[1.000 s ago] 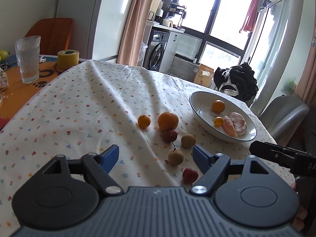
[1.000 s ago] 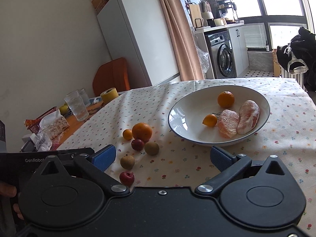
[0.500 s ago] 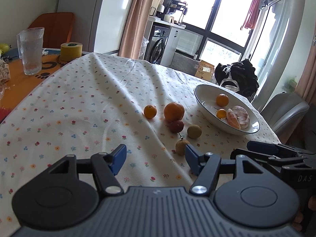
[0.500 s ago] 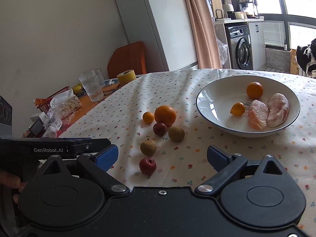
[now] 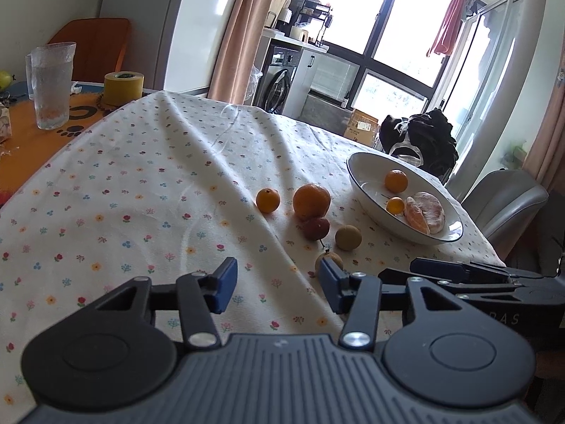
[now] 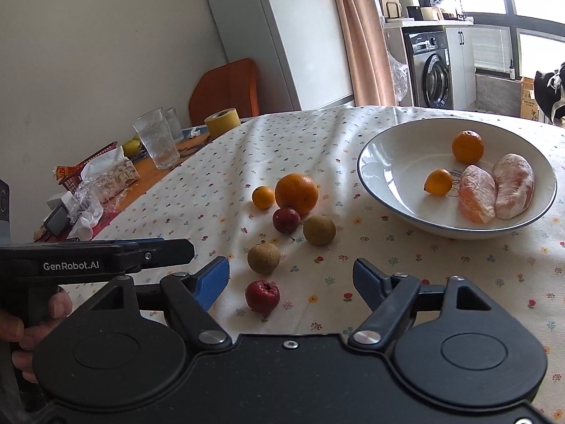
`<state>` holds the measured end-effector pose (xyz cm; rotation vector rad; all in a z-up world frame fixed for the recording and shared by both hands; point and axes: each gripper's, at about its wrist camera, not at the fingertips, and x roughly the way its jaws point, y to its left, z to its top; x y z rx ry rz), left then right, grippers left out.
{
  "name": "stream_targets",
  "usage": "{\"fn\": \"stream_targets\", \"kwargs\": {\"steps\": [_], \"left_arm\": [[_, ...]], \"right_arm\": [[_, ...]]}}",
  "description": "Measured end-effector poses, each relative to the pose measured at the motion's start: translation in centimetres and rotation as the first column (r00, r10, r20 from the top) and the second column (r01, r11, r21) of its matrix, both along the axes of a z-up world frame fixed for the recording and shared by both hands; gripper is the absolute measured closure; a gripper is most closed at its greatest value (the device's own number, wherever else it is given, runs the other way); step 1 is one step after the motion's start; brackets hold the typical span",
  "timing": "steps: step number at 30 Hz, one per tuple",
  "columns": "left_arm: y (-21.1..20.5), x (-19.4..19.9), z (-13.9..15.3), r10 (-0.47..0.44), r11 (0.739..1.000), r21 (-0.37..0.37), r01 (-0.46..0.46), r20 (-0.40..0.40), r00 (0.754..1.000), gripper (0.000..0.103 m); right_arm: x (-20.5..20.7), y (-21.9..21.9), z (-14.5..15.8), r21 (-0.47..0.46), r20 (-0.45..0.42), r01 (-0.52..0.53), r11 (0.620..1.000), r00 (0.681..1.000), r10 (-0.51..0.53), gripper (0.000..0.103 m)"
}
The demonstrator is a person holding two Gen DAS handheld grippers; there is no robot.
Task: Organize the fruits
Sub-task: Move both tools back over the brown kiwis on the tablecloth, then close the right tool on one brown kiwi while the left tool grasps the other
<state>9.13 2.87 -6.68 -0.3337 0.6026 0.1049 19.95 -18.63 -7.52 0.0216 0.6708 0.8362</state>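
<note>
Tabletop: covered by a white cloth with small flower print; creased toward the far side.
Bowl: white, dark rim line, shallow; sits right of the loose fruit.
Bowl contents: one mandarin, one smaller citrus, two peeled segments lying side by side, touching.
Orange: largest loose fruit, with a small mandarin just to its left.
Dark red fruit: touching the orange's near side, short stem.
Tan fruits: two, round and dull-skinned; one beside the dark red fruit, one nearer the cameras.
Red fruit: glossy, nearest, between the right fingers.
Left hand-held gripper: fingers spread, nothing between them; its right finger hides most of the nearer tan fruit in the left view.
Right hand-held gripper: fingers wide apart, nothing gripped, low over the cloth.
Hidden: the red fruit does not show in the left view.
Cut off: the hand on the left handle, at the frame edge.
</note>
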Motion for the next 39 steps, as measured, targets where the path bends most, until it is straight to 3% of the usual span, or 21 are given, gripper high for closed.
{"fn": "stream_targets", "kwargs": {"steps": [6, 26, 31, 35, 39], "left_arm": [[-0.4, 1.1, -0.3, -0.025, 1.0, -0.01, 0.025, 0.005, 1.0, 0.056], [-2.1, 5.6, -2.4, -0.099, 0.993, -0.069, 0.097, -0.028, 0.995, 0.067], [-1.8, 6.3, -3.0, -0.113, 0.99, -0.088, 0.11, -0.034, 0.993, 0.081], [-1.5, 6.1, -2.5, -0.084, 0.995, -0.052, 0.082, -0.025, 0.996, 0.081], [-0.4, 5.7, -2.4, -0.059, 0.996, -0.073, 0.058, -0.02, 0.998, 0.081]], "right_arm": [[0.6, 0.2, -0.5, -0.016, -0.013, 0.01, 1.0, 1.0, -0.01, 0.039], [3.7, -0.2, -0.9, -0.021, -0.026, 0.043, 0.999, 0.999, -0.044, 0.042], [4.2, 0.2, -1.1, -0.032, -0.033, 0.041, 0.999, 0.999, -0.042, 0.043], [4.6, 1.0, -1.0, -0.032, -0.032, 0.023, 0.999, 0.999, -0.024, 0.046], [4.9, 1.9, -1.0, -0.042, -0.03, 0.014, 0.999, 0.999, -0.015, 0.046]]}}
